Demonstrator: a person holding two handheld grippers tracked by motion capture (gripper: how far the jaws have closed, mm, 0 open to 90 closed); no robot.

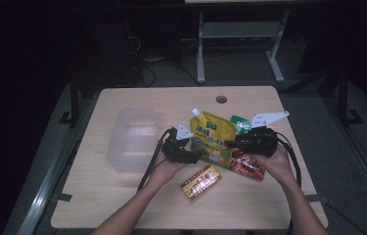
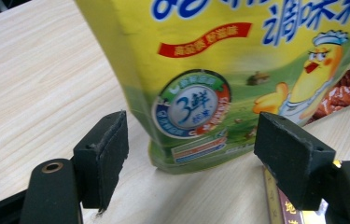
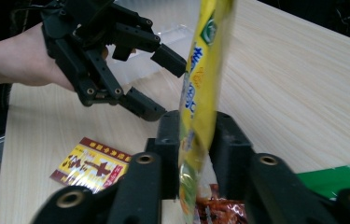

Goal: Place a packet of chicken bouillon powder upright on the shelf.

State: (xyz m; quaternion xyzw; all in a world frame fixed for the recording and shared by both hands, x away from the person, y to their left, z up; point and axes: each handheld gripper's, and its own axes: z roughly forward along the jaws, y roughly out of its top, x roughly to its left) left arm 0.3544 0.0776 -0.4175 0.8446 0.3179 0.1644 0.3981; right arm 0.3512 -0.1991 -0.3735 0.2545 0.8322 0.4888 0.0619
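Wooden table point(image 1: 122, 196): right gripper point(image 3: 196, 154) clamps the yellow seasoning pouch point(image 1: 213, 138) edge upright. Left gripper point(image 2: 191, 154), jaws spread, faces it; likely next, close on the pouch.

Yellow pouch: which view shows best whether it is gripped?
The right gripper view: the right gripper has its jaws shut on the yellow pouch, seen edge-on. The left gripper view shows its printed front between open jaws. The high view shows it whole, grip unclear.
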